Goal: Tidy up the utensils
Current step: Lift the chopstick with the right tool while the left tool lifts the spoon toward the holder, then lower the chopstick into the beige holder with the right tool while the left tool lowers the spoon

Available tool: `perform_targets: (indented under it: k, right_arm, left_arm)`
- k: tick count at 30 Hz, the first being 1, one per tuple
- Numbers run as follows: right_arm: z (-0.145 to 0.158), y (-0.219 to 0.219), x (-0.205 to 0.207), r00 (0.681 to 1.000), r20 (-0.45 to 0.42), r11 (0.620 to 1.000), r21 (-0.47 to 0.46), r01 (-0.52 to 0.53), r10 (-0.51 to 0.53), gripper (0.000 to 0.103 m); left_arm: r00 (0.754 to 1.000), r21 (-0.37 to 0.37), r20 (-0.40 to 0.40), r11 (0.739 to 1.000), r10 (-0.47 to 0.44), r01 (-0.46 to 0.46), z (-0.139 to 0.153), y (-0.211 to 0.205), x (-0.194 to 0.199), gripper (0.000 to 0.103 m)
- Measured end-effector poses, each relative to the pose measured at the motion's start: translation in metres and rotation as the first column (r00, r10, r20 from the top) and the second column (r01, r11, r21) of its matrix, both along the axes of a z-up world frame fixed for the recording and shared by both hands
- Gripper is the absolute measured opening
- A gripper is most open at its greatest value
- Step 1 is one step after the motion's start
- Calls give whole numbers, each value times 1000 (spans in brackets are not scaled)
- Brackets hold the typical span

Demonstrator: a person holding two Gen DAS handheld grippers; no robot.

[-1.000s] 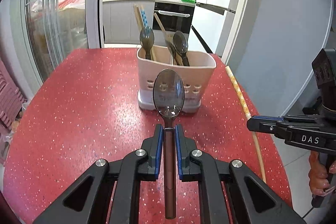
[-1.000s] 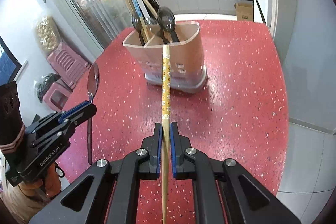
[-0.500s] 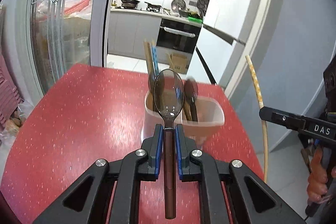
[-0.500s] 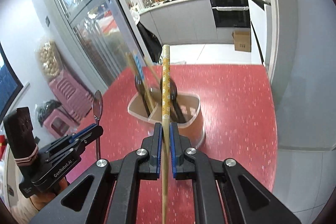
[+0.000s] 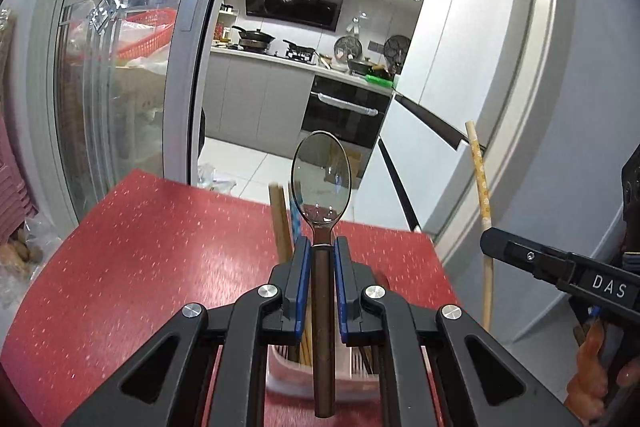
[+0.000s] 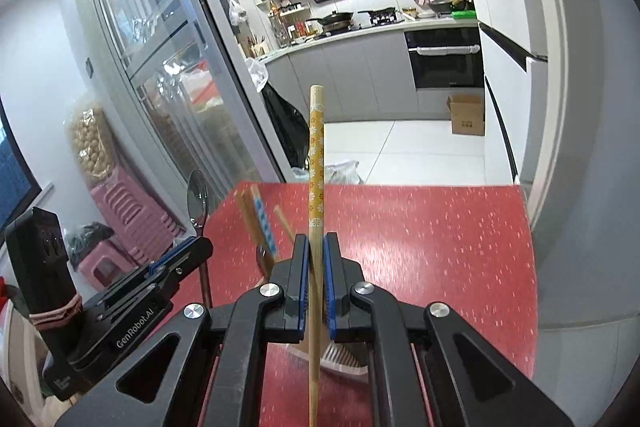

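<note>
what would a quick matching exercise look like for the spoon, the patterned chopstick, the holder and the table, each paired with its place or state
Things:
1. spoon
2. patterned chopstick
3. holder
4. table

Places or states:
A. red speckled, bearing the holder
B. clamped in the right gripper
C. mostly hidden below the fingers, with chopsticks standing in it
D. clamped in the left gripper, bowl up

Pairs: 1-D, 2-B, 3-C, 4-A
</note>
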State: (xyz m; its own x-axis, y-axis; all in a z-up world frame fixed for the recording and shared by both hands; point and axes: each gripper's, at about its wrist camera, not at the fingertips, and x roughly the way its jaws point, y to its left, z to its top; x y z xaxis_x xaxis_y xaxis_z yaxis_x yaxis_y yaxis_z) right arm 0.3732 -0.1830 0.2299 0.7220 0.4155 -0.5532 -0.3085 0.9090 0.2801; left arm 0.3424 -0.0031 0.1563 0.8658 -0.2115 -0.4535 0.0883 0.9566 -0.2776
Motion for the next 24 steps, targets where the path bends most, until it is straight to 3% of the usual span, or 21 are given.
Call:
perform_targets:
  k: [13,24]
  right_arm:
    - [-28,24,41,988,155,994,-113,4,14,8]
    - [-72,35,38,966,257,981,-195,12,40,8]
  left_arm:
    - [999,-4,48,1000,26,-25,-31,-15,41,39]
    - [991,16,109,997,79,-81,-59,-20,38,39]
